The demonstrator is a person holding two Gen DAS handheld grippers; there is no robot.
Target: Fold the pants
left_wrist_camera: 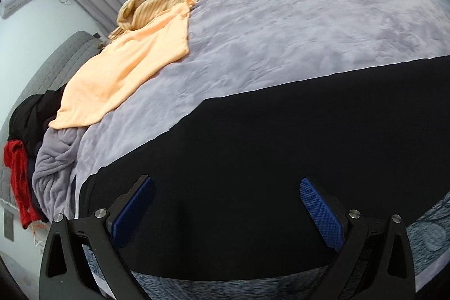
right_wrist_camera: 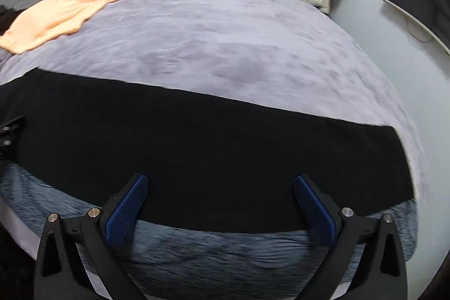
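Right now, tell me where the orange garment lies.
The orange garment lies at the bed's far left in both views, on the lilac blanket, just in front of the striped beige garment and well beyond the black pants.

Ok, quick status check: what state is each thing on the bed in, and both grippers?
black pants: laid flat along the bed's near edge, ungripped
left gripper: open, fingers apart over the pants
right gripper: open over the pants' near edge
peach garment: spread loosely, unfolded
tan striped garment: crumpled
grey blanket: spread over the bed
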